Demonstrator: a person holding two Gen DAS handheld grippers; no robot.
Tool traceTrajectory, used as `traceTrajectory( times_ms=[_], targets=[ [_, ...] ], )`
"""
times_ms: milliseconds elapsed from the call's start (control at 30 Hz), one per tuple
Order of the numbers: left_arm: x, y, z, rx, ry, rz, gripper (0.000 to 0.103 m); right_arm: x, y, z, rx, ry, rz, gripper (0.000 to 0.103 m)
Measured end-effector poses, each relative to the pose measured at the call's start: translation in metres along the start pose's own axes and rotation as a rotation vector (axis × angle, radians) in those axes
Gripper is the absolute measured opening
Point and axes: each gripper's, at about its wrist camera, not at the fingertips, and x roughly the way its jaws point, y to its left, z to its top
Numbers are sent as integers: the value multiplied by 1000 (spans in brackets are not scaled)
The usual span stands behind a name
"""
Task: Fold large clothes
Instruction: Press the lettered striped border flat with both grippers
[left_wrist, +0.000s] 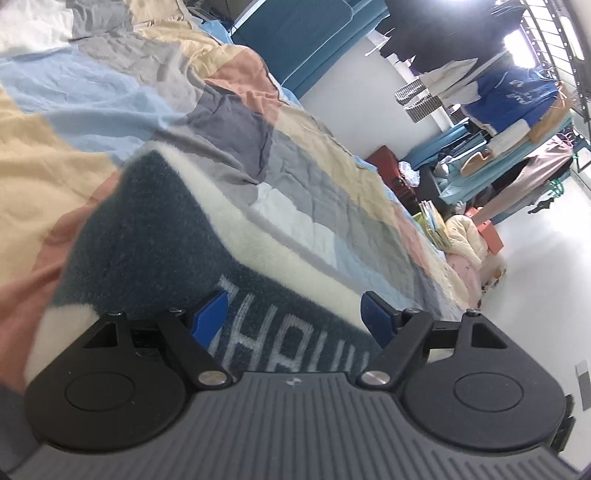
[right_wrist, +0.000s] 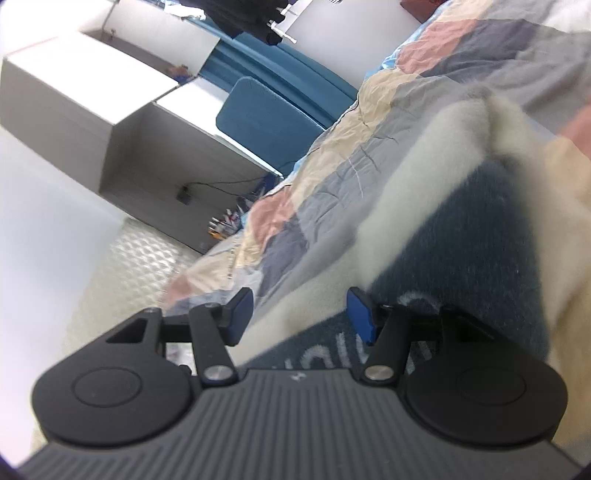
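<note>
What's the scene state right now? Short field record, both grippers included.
surface: patchwork bedspread on a bed
garment: dark teal and cream fleece garment with white lettering, lying on the bedspread
left gripper: open, over the lettering, gripping nothing
right gripper: open, over the garment's cream edge, gripping nothing
background: clothes rack, white cabinet

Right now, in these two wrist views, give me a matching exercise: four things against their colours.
Things:
1. sweater
2. pads of the left hand-held gripper
3. headboard
4. cabinet

Colours:
A. white
B. dark teal with cream bands
C. plain teal blue
D. bright blue

Pairs: 1-B, 2-D, 3-C, 4-A
</note>
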Motion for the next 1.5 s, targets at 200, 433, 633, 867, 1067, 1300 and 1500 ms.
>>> traceTrajectory(
  times_ms=[200, 433, 633, 867, 1067, 1300, 1500],
  targets=[
    [41, -5, 11, 135, -8, 35, 83, 39, 3, 11, -151, -14, -69, 57],
    [81, -23, -2, 373, -19, 141, 85, 77, -2, 8, -368, -2, -168, 58],
    [88, -33, -18, 470, -60, 194, 89, 86, -7, 8, -397, -13, -166, 58],
    [67, -40, -26, 481, -69, 204, 90, 78, 6, 3, -438, -29, -186, 58],
    [25, -58, -48, 548, -92, 207, 90, 52, 28, -9, -493, -61, -220, 59],
    [-5, -55, -71, 578, -102, 235, 90, 18, 49, -35, -606, -80, -264, 60],
    [3, -50, -80, 602, -75, 261, 90, 22, 52, -52, -689, -63, -327, 60]
  ],
)
